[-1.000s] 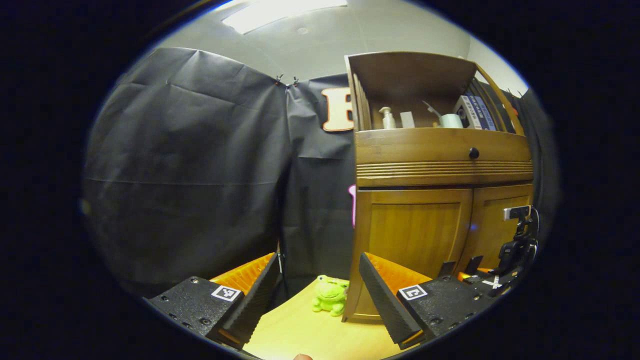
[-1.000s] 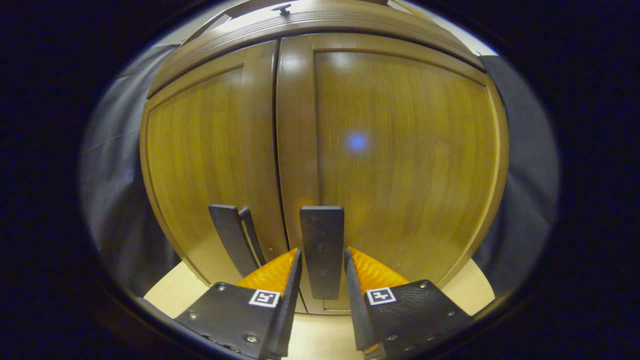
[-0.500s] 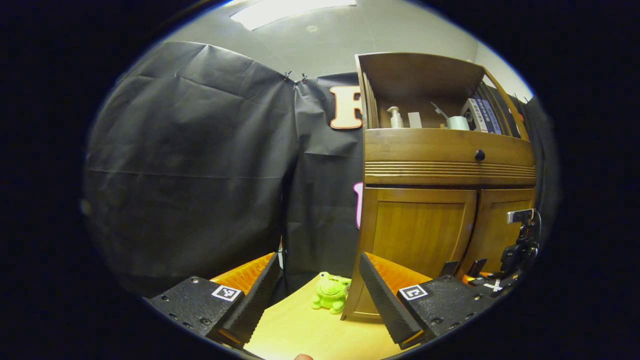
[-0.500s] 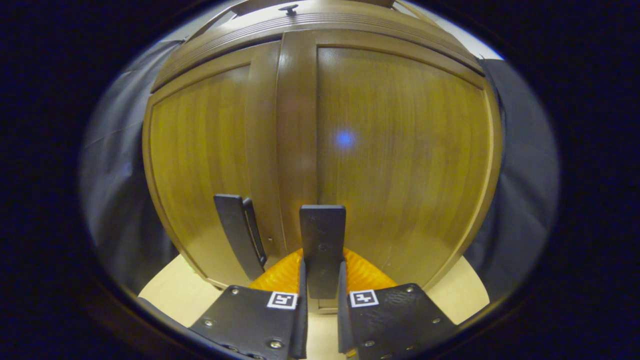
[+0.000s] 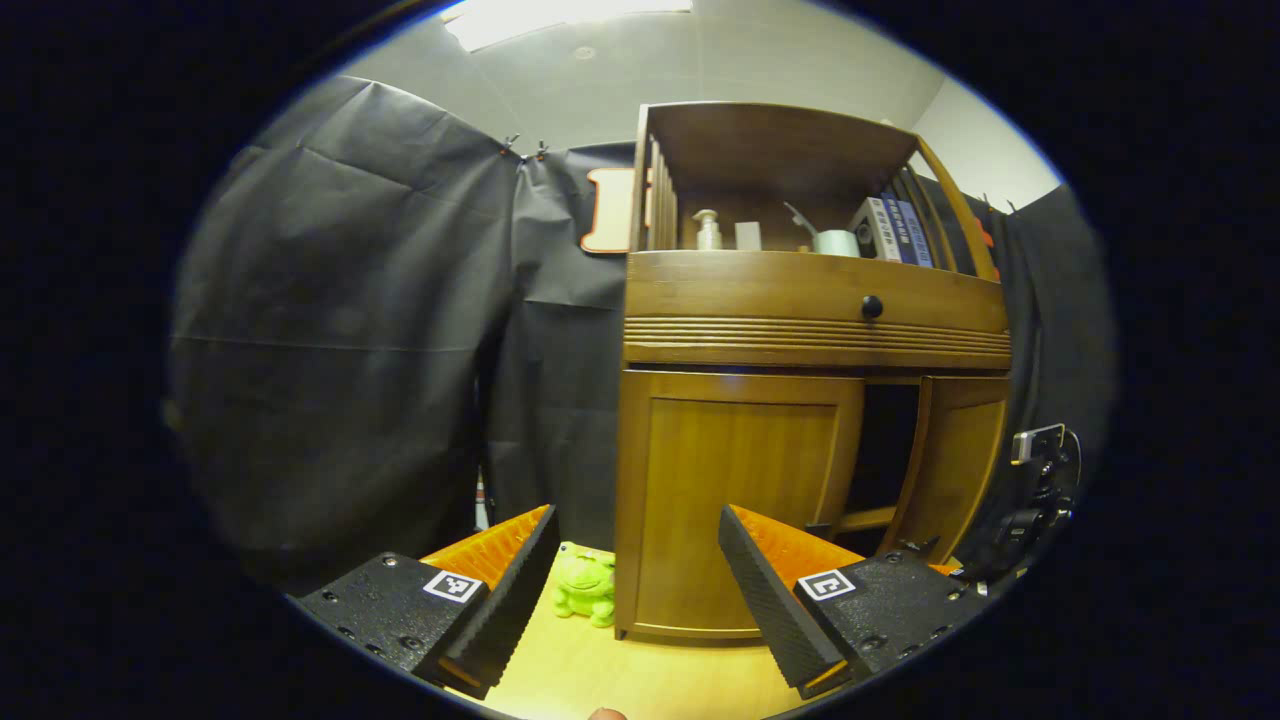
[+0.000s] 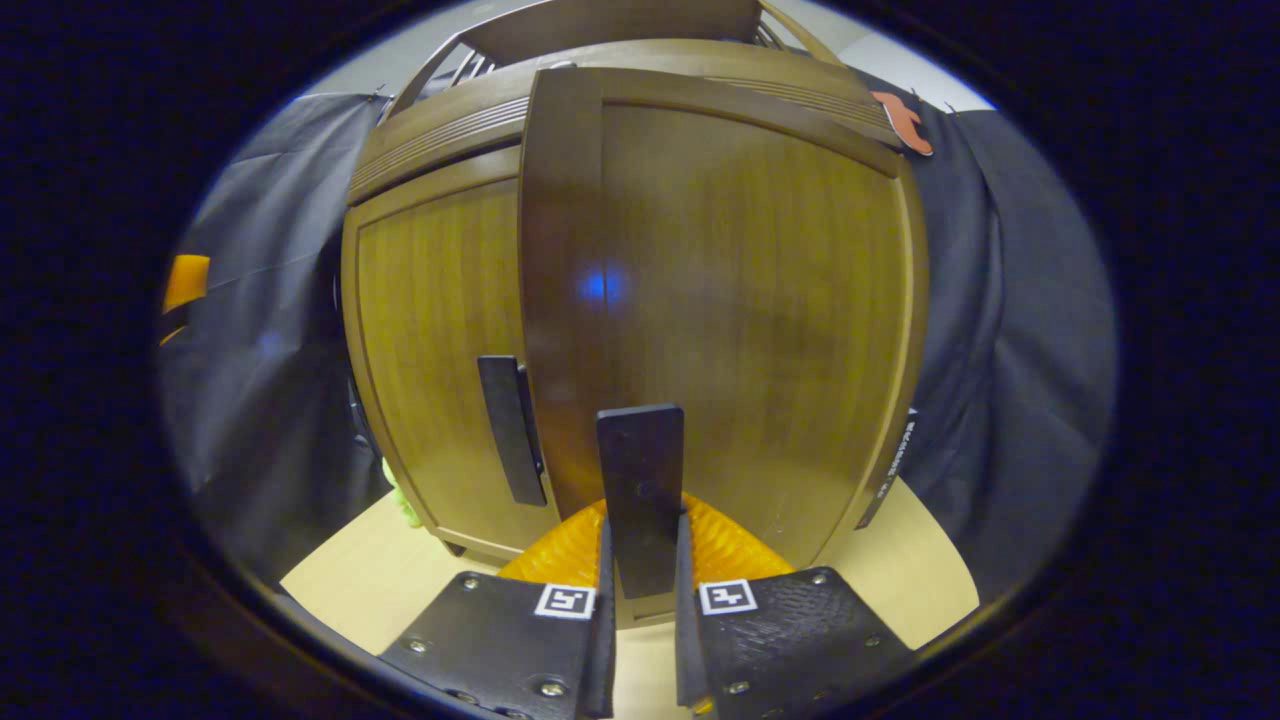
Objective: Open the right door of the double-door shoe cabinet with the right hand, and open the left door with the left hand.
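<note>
A: Right gripper (image 6: 640, 640)?
B: Clamped on the right door's upright handle (image 6: 641, 495) between its fingers; that door (image 6: 740, 300) stands ajar.
A: Left gripper (image 5: 630, 600)?
B: Jaws apart, holding nothing. The left door (image 5: 740, 490), closed, lies ahead, slightly right; its upright handle (image 6: 512, 430) is the left hand's to reach.

Dim, fisheye-warped, perhaps slightly soft

Right door (image 6: 730, 300) now swung ajar, dark gap beside left door (image 5: 735, 490). Right gripper (image 6: 642, 600) went from open to clamped on right handle (image 6: 641, 480), drawn back with door.
</note>
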Action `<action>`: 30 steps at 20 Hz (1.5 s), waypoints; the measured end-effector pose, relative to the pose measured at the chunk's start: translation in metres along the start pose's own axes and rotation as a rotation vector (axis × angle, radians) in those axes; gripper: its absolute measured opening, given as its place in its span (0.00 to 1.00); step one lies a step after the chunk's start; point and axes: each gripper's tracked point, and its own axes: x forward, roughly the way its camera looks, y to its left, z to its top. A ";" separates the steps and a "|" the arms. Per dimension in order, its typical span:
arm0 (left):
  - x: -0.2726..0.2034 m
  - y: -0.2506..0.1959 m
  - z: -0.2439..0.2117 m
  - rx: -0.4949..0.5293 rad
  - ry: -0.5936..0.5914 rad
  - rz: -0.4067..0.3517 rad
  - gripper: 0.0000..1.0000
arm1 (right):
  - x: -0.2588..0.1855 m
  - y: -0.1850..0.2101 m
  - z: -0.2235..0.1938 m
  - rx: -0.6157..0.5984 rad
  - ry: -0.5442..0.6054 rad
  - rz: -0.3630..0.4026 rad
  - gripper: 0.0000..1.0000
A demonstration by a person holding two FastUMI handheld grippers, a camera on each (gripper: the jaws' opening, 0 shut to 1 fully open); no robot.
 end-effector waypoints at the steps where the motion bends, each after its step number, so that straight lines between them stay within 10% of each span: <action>1: 0.001 -0.010 -0.001 0.002 0.001 -0.025 0.99 | -0.001 -0.003 0.004 0.004 -0.001 0.004 0.24; 13: -0.003 -0.103 -0.013 0.001 0.029 -0.242 0.99 | -0.012 -0.030 0.022 0.061 0.005 -0.025 0.23; 30: -0.007 -0.127 -0.040 -0.014 0.098 -0.286 0.99 | -0.060 -0.116 0.026 0.110 -0.003 -0.212 0.27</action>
